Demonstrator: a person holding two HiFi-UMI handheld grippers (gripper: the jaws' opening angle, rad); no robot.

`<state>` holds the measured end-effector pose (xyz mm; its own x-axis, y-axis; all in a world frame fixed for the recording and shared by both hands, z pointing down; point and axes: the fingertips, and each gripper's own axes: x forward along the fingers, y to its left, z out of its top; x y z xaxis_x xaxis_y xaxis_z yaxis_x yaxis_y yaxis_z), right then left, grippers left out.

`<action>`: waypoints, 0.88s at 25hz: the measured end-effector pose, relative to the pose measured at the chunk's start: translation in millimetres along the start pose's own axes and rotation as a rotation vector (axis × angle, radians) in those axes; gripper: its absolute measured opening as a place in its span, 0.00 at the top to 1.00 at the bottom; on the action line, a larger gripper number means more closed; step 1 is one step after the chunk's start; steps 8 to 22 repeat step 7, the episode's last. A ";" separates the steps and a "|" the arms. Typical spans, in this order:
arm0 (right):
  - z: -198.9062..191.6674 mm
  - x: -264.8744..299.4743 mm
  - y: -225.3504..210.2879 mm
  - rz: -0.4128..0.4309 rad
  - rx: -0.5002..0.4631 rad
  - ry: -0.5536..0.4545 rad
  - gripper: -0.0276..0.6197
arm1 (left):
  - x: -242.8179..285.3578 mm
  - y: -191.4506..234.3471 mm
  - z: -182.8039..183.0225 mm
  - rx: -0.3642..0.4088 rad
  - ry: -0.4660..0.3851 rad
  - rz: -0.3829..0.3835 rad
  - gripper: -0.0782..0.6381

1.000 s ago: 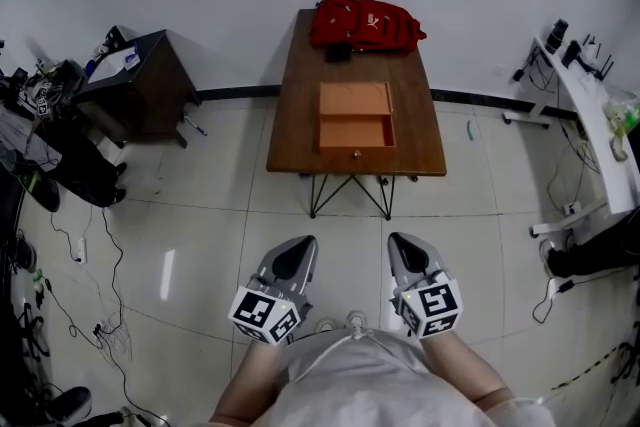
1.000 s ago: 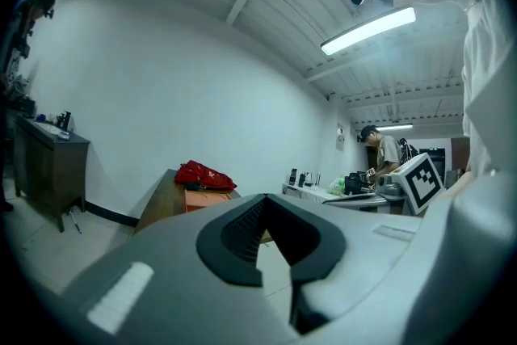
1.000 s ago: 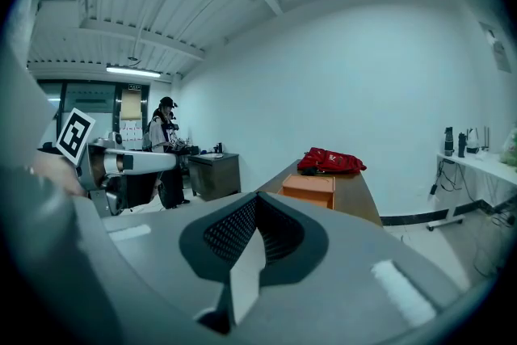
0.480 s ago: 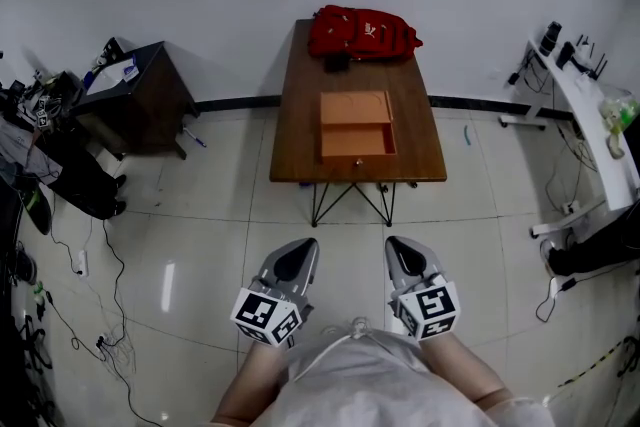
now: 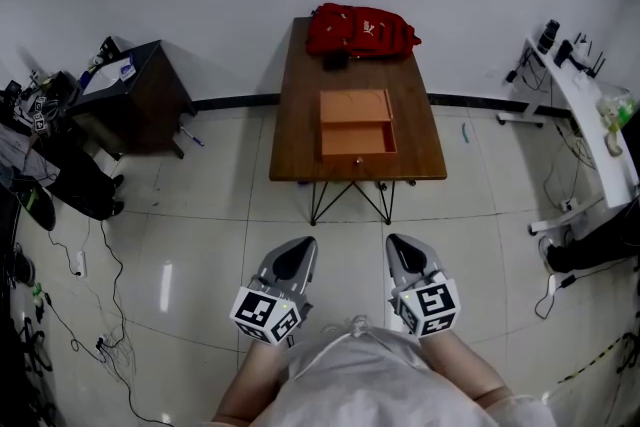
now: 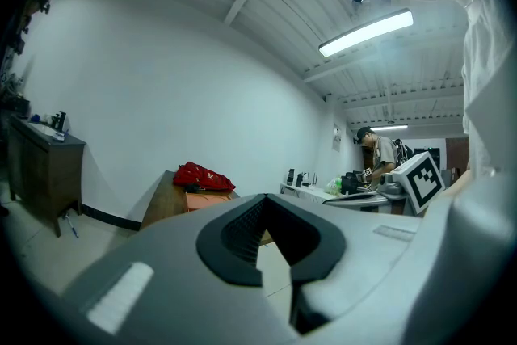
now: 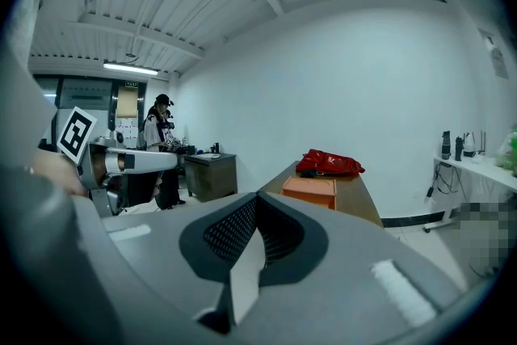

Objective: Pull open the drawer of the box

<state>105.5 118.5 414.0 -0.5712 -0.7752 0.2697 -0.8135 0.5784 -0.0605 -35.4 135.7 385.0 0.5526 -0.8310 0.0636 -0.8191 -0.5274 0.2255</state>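
Both grippers are held low in front of the person, side by side and apart from each other, above the tiled floor [image 5: 200, 215]. The left gripper [image 5: 298, 245] is seen with its fingers [image 6: 161, 258] brought together at the tips. Nothing is gripped between them, and only floor is seen through the notch behind the tips. The right gripper [image 5: 401, 243] is closed in the same way, its fingers [image 7: 343, 279] meeting at the tips with nothing held. No object is touched by either gripper.

The box [image 5: 356, 107] is set on the table [image 5: 298, 130], ahead of both grippers and well apart from them. Its drawer [image 5: 357, 141] is turned towards the person, and a small knob [image 5: 357, 158] is seen at its near edge. Whether the drawer is pulled out cannot be told from this far. A red bag [image 5: 362, 30] is laid behind the box at the table's far end, by the wall.
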 end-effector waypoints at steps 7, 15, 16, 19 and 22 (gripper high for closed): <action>13.4 -1.0 4.8 0.006 -0.034 -0.057 0.95 | 2.4 0.6 8.5 0.014 -0.013 -0.007 0.88; 13.4 -1.0 4.8 0.006 -0.034 -0.057 0.95 | 2.4 0.6 8.5 0.014 -0.013 -0.007 0.88; 13.4 -1.0 4.8 0.006 -0.034 -0.057 0.95 | 2.4 0.6 8.5 0.014 -0.013 -0.007 0.88; 13.4 -1.0 4.8 0.006 -0.034 -0.057 0.95 | 2.4 0.6 8.5 0.014 -0.013 -0.007 0.88; 13.4 -1.0 4.8 0.006 -0.034 -0.057 0.95 | 2.4 0.6 8.5 0.014 -0.013 -0.007 0.88</action>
